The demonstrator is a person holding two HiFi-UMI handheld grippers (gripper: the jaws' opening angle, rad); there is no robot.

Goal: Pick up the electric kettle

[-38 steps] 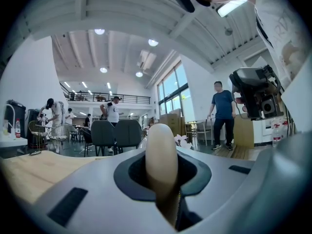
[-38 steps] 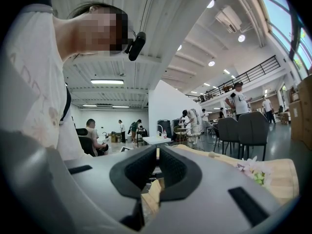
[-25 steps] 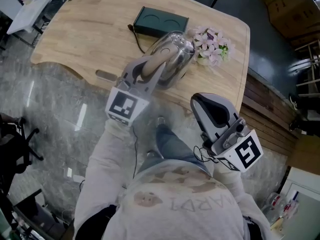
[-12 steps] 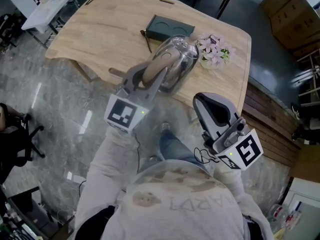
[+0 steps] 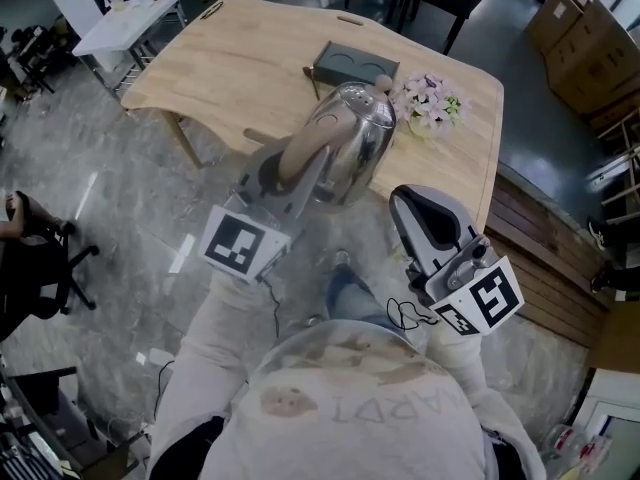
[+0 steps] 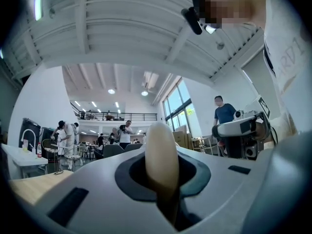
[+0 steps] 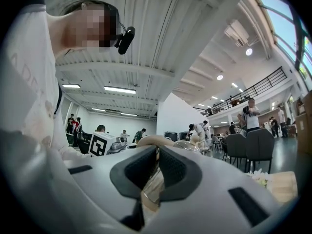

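In the middle of the head view the left tool [image 5: 292,158] has the beige handle [image 5: 300,138] of the shiny metal kettle [image 5: 355,133] between its jaws. They press on the handle from both sides and are closing on it a little more. The left gripper view shows the same: the handle [image 6: 162,155] stands upright in the gap and fills it. The kettle hangs in the air in front of the near edge of the wooden tabletop [image 5: 240,58], and its bottom lies over the grey floor [image 5: 130,198] in the picture. Behind it, in the upper middle of the frame, a dark flat box [image 5: 355,65] lies on the tabletop with a cable [image 5: 312,80] at its left end. Just right of the kettle is a small bunch of pale flowers [image 5: 430,101]. The right tool [image 5: 418,200] is at the lower right, well apart from the kettle, with its jaws together and nothing between them. In the right gripper view only a thin slit remains between the jaws of this tool [image 7: 157,155], and the kettle [image 7: 190,146] shows far behind them. A white table [image 5: 125,23] stands in the upper left corner, a black chair [image 5: 40,268] at the left edge, and cardboard boxes [image 5: 590,38] in the upper right. Nothing stands between the kettle and the two tools.
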